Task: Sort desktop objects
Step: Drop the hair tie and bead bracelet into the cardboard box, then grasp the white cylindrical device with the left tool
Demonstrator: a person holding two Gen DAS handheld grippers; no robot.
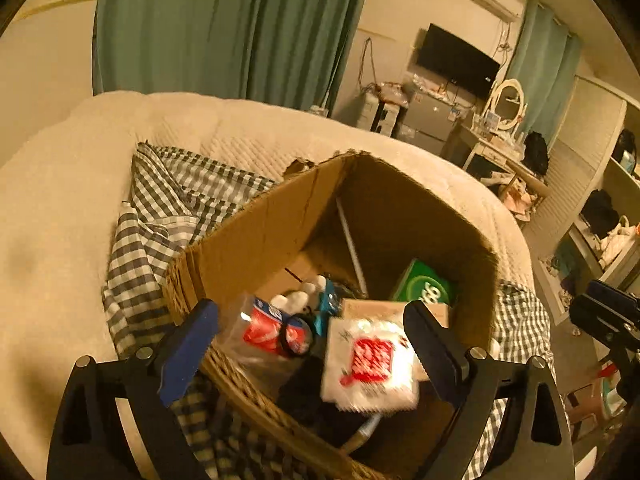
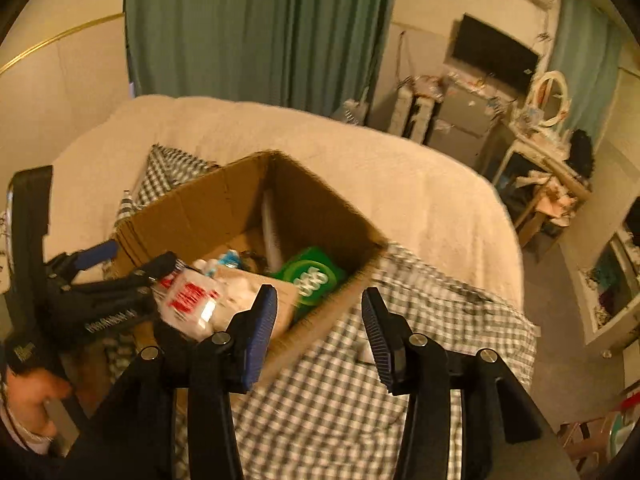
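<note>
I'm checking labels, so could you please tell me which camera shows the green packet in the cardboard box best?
The right wrist view: the green packet lies in clear sight with most of its printed top showing. In the left wrist view the green packet sits deeper in shadow, partly cut off by the box contents.

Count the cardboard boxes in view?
1. A brown corrugated cardboard box stands open on the grey checked cloth on the bed, between both grippers, holding the sorted items. Others may be hidden out of frame.

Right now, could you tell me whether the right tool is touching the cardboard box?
Cannot tell. In the right wrist view the right tool is open and empty, its left finger overlapping the cardboard box rim, but neither view shows contact or a gap plainly.
</note>
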